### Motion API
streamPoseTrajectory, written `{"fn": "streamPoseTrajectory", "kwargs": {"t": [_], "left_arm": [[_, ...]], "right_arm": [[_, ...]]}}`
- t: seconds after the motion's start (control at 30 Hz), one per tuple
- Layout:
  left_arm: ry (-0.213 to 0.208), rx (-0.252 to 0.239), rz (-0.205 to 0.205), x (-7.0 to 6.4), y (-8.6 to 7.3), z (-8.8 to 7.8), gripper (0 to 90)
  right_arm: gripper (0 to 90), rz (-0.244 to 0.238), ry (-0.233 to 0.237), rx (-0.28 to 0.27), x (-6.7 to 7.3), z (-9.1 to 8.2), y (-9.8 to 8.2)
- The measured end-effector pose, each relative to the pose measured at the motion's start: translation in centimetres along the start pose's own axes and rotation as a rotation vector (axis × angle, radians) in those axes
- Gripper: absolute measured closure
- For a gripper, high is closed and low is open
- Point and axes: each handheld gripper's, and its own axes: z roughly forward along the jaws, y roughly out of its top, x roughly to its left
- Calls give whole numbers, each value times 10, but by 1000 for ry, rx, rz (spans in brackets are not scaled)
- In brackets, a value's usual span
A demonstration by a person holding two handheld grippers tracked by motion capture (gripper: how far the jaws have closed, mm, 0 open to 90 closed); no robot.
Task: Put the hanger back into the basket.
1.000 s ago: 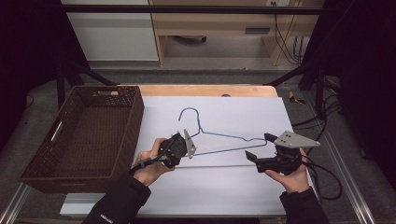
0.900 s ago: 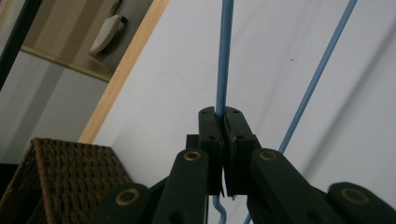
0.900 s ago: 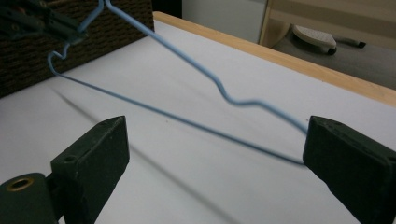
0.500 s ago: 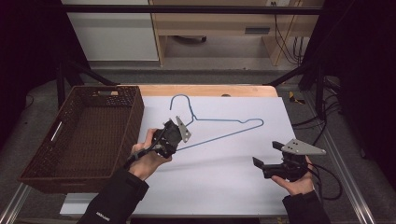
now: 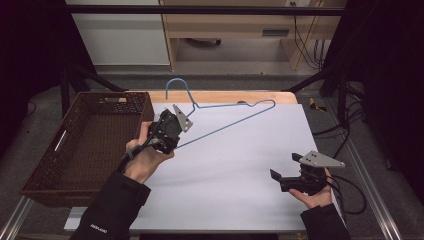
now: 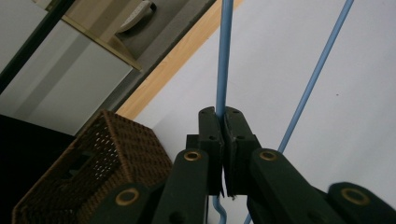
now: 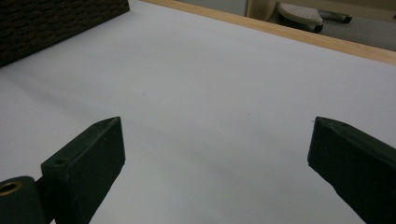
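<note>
A brown woven basket point(image 5: 85, 145) stands at the left edge of the tabletop point(image 5: 240, 170), its long side running along that edge, with a cut-out handle in its far wall and a pale handle on its left wall. The tabletop is white, with a bare wooden strip point(image 5: 235, 96) along its far edge. Beyond the far edge stand a white cabinet point(image 5: 117, 32) and a wooden shelf point(image 5: 225, 25).

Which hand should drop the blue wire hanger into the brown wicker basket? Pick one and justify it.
Left. The left gripper is shut on the blue wire hanger, right beside the brown wicker basket. The right gripper is open, holding nothing, near the white table's opposite edge.
</note>
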Motion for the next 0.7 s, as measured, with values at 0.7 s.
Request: {"fn": "streamPoseTrajectory", "kwargs": {"t": [0.7], "left_arm": [[84,33,-115,67,-27,-28,873]], "right_arm": [[39,13,-6,12,0,3,-3]]}}
